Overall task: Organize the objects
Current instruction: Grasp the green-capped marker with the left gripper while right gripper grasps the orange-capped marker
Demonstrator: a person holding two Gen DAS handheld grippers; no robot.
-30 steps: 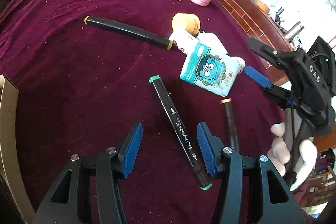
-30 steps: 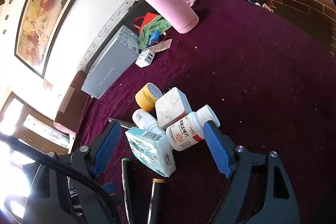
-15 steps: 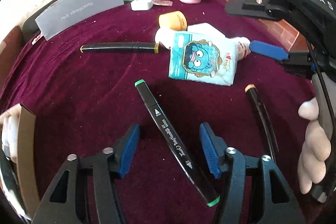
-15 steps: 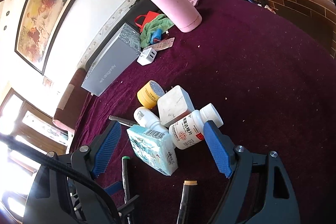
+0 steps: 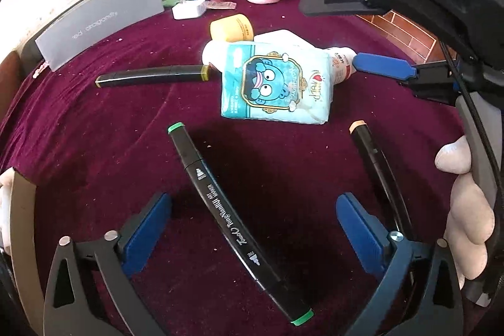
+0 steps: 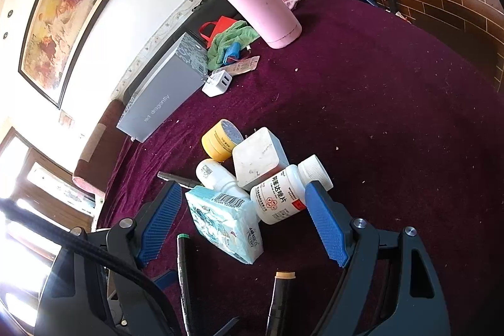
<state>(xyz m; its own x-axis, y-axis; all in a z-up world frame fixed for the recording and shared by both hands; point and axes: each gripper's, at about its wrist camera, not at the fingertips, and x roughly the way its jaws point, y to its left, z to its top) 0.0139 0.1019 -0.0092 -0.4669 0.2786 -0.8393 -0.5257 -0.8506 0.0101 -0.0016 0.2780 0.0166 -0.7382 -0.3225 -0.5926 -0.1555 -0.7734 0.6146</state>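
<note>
Markers are lying loose on the maroon cloth (image 5: 94,147) in front of you. Your left gripper (image 5: 252,229) is standing with its jaws spread wide; they have just been opening, and the green-capped marker (image 5: 233,222) is lying slantwise between the blue pads (image 5: 148,225) through the lower centre of the left wrist frame, neither pad pressing it. A second marker with a tan cap (image 5: 375,166) is lying at lower right of that frame, running down behind the right-hand pad. A third, yellow-ended marker (image 5: 154,76) is lying flat at centre left, its end just beside the tissue pack (image 5: 277,84), which is filling the middle of the frame.

Your right gripper (image 6: 242,219) is gaping too, gripping nothing. In the right wrist frame the tissue pack (image 6: 226,225) and the white pill bottle (image 6: 283,191) are sitting between its pads at lower centre, the bottle's cap right against the right pad, though I cannot tell whether it is touching. Behind them a white block (image 6: 258,156), a yellow jar (image 6: 220,140) and another white bottle (image 6: 214,175) are huddling together. Towards the top of the frame, the pink flask (image 6: 261,5) is standing upright, with the grey box (image 6: 163,96) at centre left and a white charger (image 6: 217,82) just beside it.
</note>
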